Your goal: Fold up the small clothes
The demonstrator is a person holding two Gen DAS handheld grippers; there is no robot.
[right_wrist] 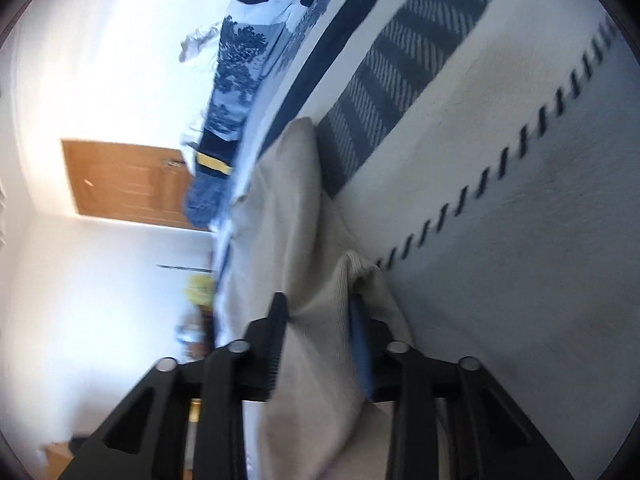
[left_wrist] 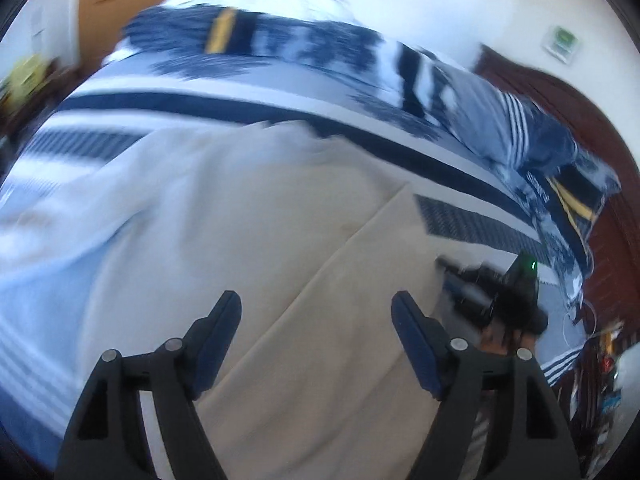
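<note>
My left tool [left_wrist: 316, 316] hangs above the bed [left_wrist: 100, 208] with its jaws well apart and nothing between them. Below it the beige garment [left_wrist: 248, 216] lies spread on the striped bedspread, one straight edge running from about seven o'clock up toward two o'clock across that view. At about four o'clock there I glimpse my right tool [left_wrist: 492, 292], blurred.

Seen from the right wrist, my right tool [right_wrist: 320, 336] is clamped on a bunched ribbed edge of the beige garment [right_wrist: 288, 200], cloth pinched between the pads and draping away toward twelve o'clock onto the bed [right_wrist: 500, 200].

The fabric looks soft, light and limp, so I judge it will sag and crease wherever it is unsupported. I would take it at a corner or hem, pinching through both layers, with my left tool on the opposite corner to keep the fold straight.
</note>
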